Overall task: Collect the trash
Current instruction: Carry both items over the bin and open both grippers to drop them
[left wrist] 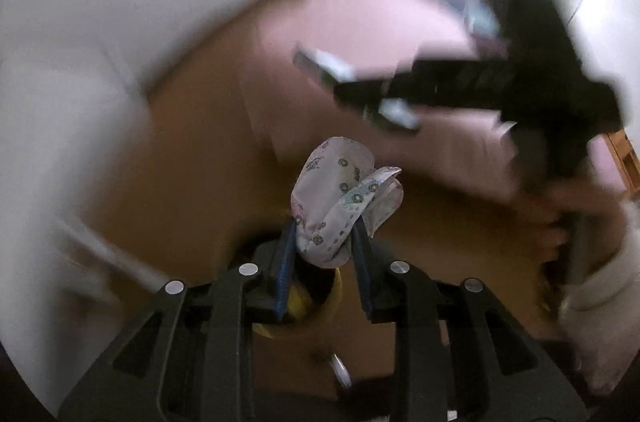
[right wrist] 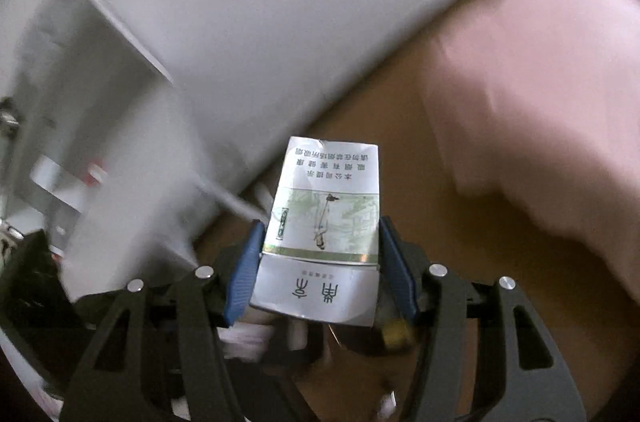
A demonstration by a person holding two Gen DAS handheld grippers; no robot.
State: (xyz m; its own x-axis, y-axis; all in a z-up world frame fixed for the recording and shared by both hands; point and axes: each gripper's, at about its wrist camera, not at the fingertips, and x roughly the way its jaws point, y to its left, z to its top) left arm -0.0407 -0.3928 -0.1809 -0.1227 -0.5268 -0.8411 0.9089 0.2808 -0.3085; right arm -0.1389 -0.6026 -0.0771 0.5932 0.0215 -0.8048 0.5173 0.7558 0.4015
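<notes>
Blue pads: ribbed blue fingers (left wrist: 286,270) line the inner faces of both black hand-held grippers.
Left hand-held gripper (left wrist: 325,228): clamped on a crumpled patterned wrapper (left wrist: 340,198), the two pads pressing its lower part from either side.
Wrapper: whitish with small round printed marks, folded over on itself; most of it sticks out ahead of the fingertips.
Below the left hand-held gripper: a round yellow-rimmed bin (left wrist: 328,306) sits under the fingers, with something yellow inside; its contents are otherwise too dark to tell.
Right hand-held gripper (right wrist: 322,254): clamped on a cigarette pack (right wrist: 324,230), one pad against each long edge.
Cigarette pack: white and pale green card with printed characters and a small drawing; it stands lengthwise between the fingers and reaches well past their tips.
Under the right hand-held gripper: small white scraps (right wrist: 244,338) and a brownish-yellow bit (right wrist: 396,336), blurred, sit below the pack.
Right hand-held gripper seen from the left wrist: (left wrist: 356,90) it hangs ahead and to the right, blurred, gripped by a hand (left wrist: 556,222) with a pale sleeve (left wrist: 600,286).
Floor: brown wood (left wrist: 192,150) lies beneath both hand-held grippers.
Bed: a pink cover (right wrist: 532,102) spreads ahead and to the right of each.
Wall: plain white (right wrist: 260,22), ahead and to the left.
White fixture: a blurred pale cabinet (right wrist: 80,94) stands to the left of the right hand-held gripper; its details cannot be told.
</notes>
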